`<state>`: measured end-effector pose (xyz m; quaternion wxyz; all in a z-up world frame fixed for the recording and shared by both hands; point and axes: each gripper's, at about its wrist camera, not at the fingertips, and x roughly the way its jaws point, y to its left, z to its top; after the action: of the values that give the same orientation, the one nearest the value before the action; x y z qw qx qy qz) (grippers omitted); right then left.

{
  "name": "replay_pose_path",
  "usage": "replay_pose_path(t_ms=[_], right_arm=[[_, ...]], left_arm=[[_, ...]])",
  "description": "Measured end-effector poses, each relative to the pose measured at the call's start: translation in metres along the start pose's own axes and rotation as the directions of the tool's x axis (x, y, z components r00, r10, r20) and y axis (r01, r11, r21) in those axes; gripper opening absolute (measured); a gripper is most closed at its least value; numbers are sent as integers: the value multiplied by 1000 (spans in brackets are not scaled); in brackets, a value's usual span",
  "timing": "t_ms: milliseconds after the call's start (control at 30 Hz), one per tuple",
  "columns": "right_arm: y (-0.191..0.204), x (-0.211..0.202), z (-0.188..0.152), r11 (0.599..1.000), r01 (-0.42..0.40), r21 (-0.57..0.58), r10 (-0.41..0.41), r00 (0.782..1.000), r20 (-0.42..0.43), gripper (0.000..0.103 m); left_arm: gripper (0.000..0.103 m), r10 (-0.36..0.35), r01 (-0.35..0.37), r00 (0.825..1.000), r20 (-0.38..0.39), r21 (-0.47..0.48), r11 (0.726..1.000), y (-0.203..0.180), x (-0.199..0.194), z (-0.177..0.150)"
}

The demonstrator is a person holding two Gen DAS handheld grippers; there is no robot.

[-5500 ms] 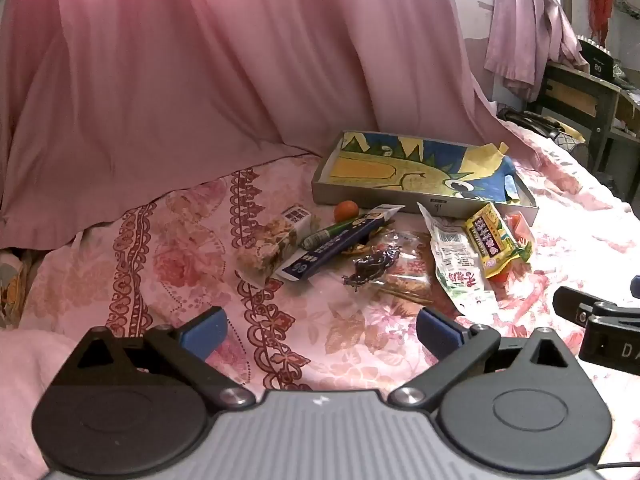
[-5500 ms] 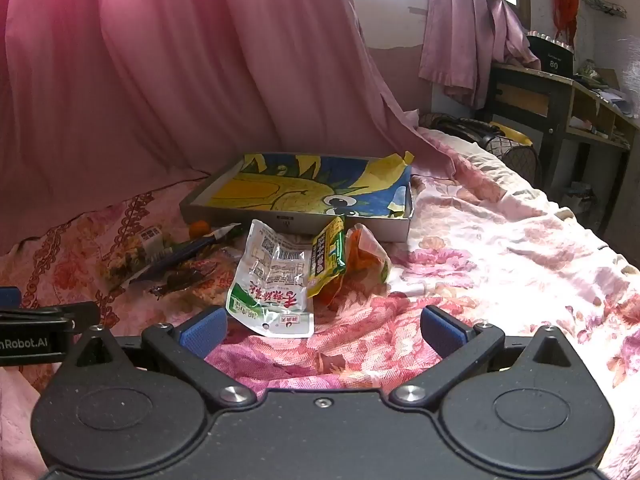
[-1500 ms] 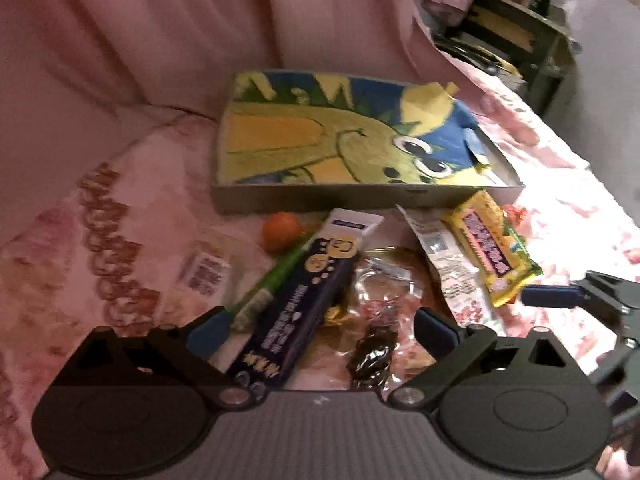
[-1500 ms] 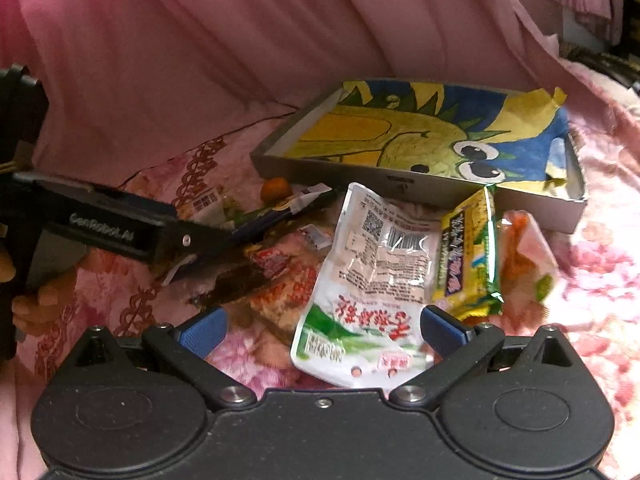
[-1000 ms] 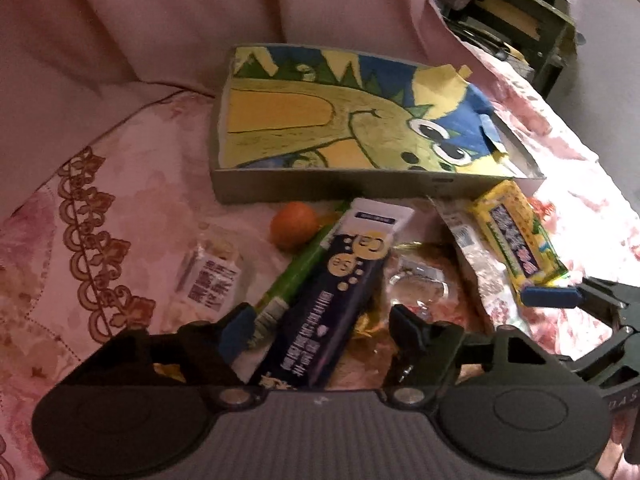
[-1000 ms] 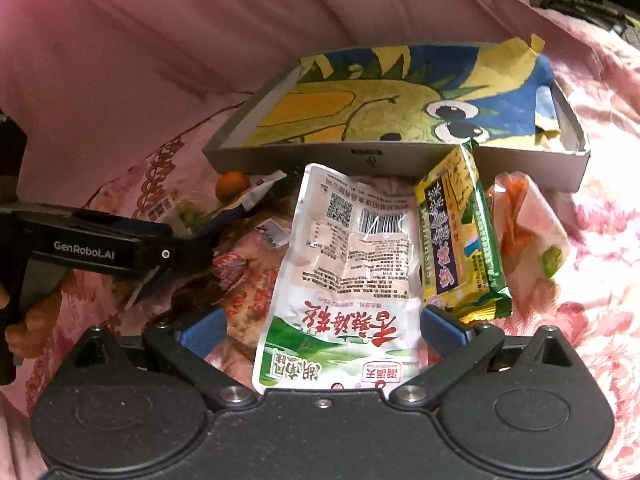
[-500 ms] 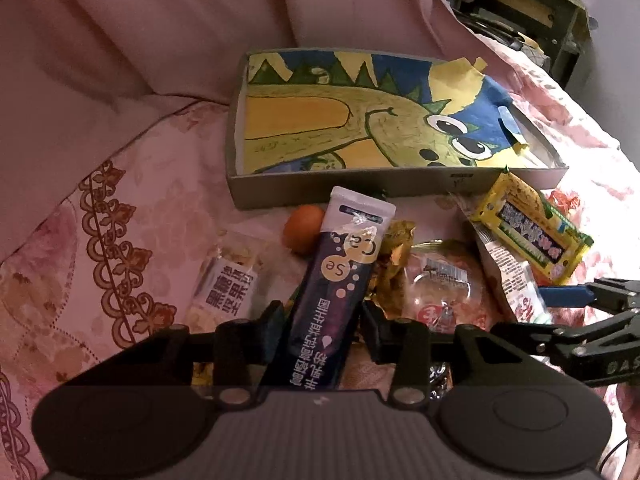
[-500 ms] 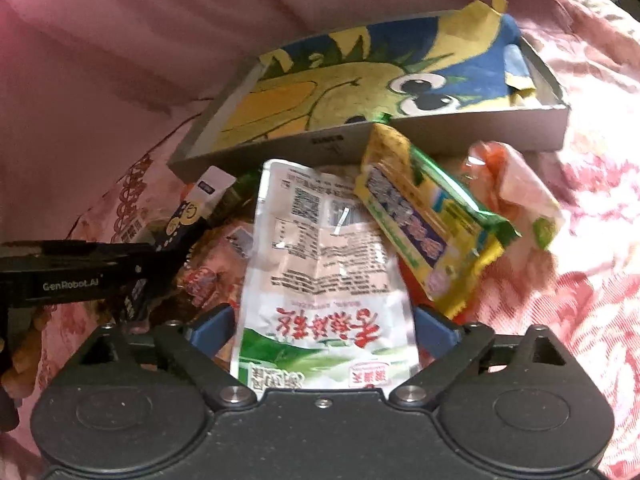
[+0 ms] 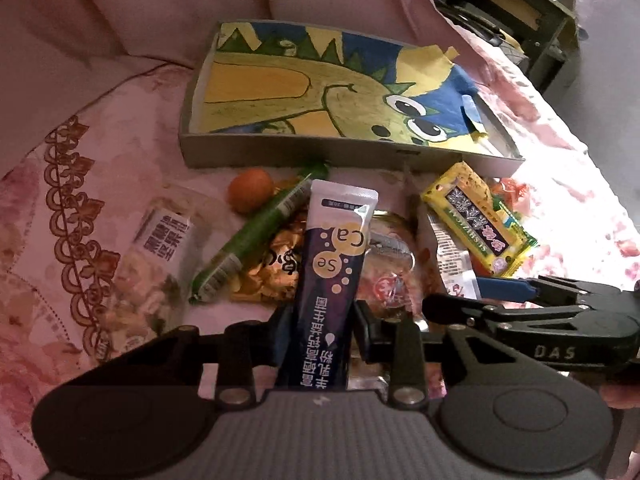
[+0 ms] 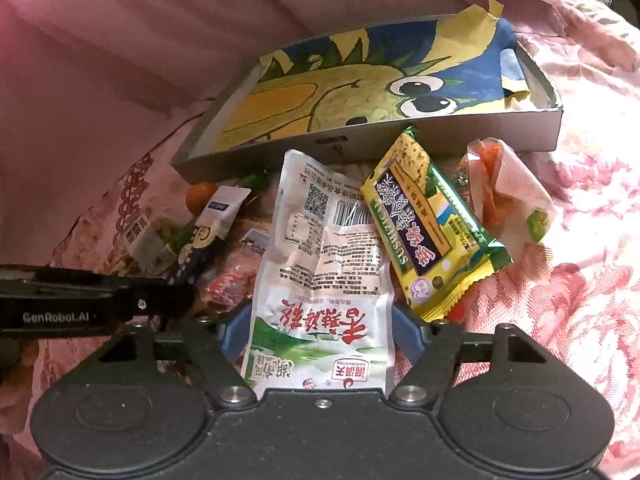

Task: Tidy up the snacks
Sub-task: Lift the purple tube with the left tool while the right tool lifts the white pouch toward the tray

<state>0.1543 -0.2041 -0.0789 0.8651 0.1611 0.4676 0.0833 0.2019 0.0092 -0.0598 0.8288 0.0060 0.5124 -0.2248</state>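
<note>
Snacks lie heaped on the bed (image 9: 132, 92) just in front of the grey tray (image 9: 288, 154), the shallow box lined with a dinosaur drawing where I judge they belong. My left gripper (image 9: 320, 320) has just closed and now pinches the dark blue stick pack (image 9: 332, 280) near its lower end, leaving the sealed top free to lead toward the tray. Beside that pack, nearer the tray's left corner, sit a green tube (image 9: 256, 236) and a small orange ball (image 9: 251, 191). My right gripper (image 10: 320, 330) has been closing around the white pouch (image 10: 320, 264) below the tray's front wall; the blue pads sit at the pouch's edges, though I cannot tell whether they press yet. The yellow-green wafer pack (image 10: 432, 232) leans on that pouch, so lifting may drag it along.
</note>
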Motion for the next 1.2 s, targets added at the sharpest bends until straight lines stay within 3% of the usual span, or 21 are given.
replay_pose_path(t_ms=[233, 500, 567, 633, 800, 867, 933, 1000, 1067, 1200], right_arm=[[-8, 8, 5, 998, -31, 50, 30, 999, 24, 92], [-2, -2, 0, 999, 13, 36, -15, 999, 38, 68], [0, -7, -1, 999, 27, 25, -28, 999, 34, 53], [-1, -10, -3, 999, 28, 20, -28, 999, 27, 45], [-6, -9, -7, 1000, -4, 27, 3, 1000, 21, 46], [-15, 0, -5, 995, -63, 81, 63, 998, 5, 64], [-18, 3, -4, 991, -86, 103, 85, 996, 11, 65], [-12, 1, -4, 996, -61, 61, 60, 998, 20, 58], [-10, -3, -6, 998, -43, 43, 42, 999, 25, 42], [-4, -12, -11, 999, -34, 29, 33, 999, 25, 37]], left_arm=[[46, -6, 6, 1000, -16, -11, 1000, 0, 9, -1], [35, -17, 16, 1000, -6, -29, 999, -3, 2, -4], [34, -24, 24, 1000, -8, -59, 998, -4, -3, -6], [34, -32, 31, 999, -11, -94, 995, -4, -7, -10], [34, -25, 26, 1000, 6, -164, 986, 0, -18, -15], [34, -36, 40, 999, 28, -184, 982, 3, -21, -15], [34, -39, 48, 998, 51, -199, 979, 5, -24, -15], [34, -37, 51, 997, 68, -205, 977, 6, -25, -15], [34, -36, 53, 996, 84, -207, 977, 7, -26, -15], [34, -30, 53, 992, 121, -197, 979, 3, -31, -16]])
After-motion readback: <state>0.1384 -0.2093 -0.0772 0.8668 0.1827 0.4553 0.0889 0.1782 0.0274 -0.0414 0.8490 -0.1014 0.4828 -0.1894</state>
